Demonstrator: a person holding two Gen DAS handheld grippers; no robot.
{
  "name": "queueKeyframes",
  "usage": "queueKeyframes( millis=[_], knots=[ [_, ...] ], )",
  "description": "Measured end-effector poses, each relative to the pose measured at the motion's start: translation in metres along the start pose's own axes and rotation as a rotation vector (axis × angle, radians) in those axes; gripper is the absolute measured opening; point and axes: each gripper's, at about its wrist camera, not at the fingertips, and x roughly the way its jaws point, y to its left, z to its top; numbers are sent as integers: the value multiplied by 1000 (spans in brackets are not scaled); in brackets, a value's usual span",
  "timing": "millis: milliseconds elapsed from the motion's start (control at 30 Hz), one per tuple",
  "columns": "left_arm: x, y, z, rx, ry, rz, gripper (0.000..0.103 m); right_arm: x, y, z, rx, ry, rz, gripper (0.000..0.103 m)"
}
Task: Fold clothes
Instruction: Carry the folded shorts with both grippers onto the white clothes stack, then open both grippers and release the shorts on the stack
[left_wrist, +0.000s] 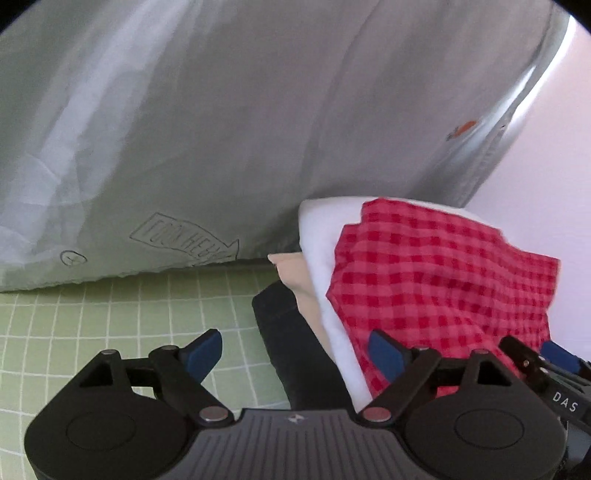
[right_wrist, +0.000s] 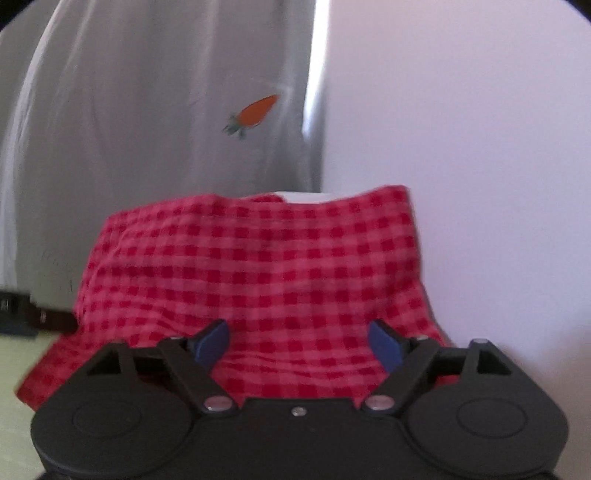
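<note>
A stack of folded clothes lies on the green checked sheet (left_wrist: 110, 314). A red gingham cloth (left_wrist: 443, 280) is on top, over a white piece (left_wrist: 325, 236), a beige piece (left_wrist: 295, 280) and a dark garment (left_wrist: 295, 350). My left gripper (left_wrist: 295, 354) is open at the stack's left side, its blue pads (left_wrist: 207, 354) apart with nothing pressed between them. My right gripper (right_wrist: 299, 347) is open just over the near edge of the red gingham cloth (right_wrist: 258, 273); its pads do not pinch the fabric. It also shows as the right gripper (left_wrist: 554, 369) at the picture's edge.
A large grey cushion (left_wrist: 221, 129) with a small carrot print (right_wrist: 255, 112) stands right behind the stack. A pale wall (right_wrist: 461, 147) is to the right. The green sheet stretches left of the stack.
</note>
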Motion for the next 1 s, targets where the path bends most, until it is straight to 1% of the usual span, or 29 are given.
queueKeyframes(
  millis=[33, 133, 200, 333, 500, 567, 767, 900, 1000],
  knots=[
    [-9, 2, -4, 4, -10, 0, 87, -6, 0, -1, -1, -8, -16, 99],
    [-36, -1, -15, 35, -43, -16, 88, -35, 0, -7, 10, -18, -40, 102],
    [-59, -7, -27, 56, -60, -34, 94, -65, 3, -13, 25, -24, -41, 103],
    [-104, -17, -52, 96, -75, -71, 96, -124, 7, -28, 34, -31, -55, 103],
    [-152, -29, -86, 157, -109, -48, 98, -193, 14, -55, 67, -34, -37, 103],
    [-171, -28, -105, 166, -111, -46, 98, -215, 18, -67, 81, -36, -38, 103],
    [-210, -24, -160, 160, -51, -50, 99, -272, 30, -114, 84, -8, -43, 103],
    [-230, -21, -195, 176, -11, -55, 99, -296, 36, -141, 81, 30, -46, 103],
    [-243, -19, -218, 193, 10, -47, 99, -311, 38, -158, 85, 41, -45, 103]
  ],
)
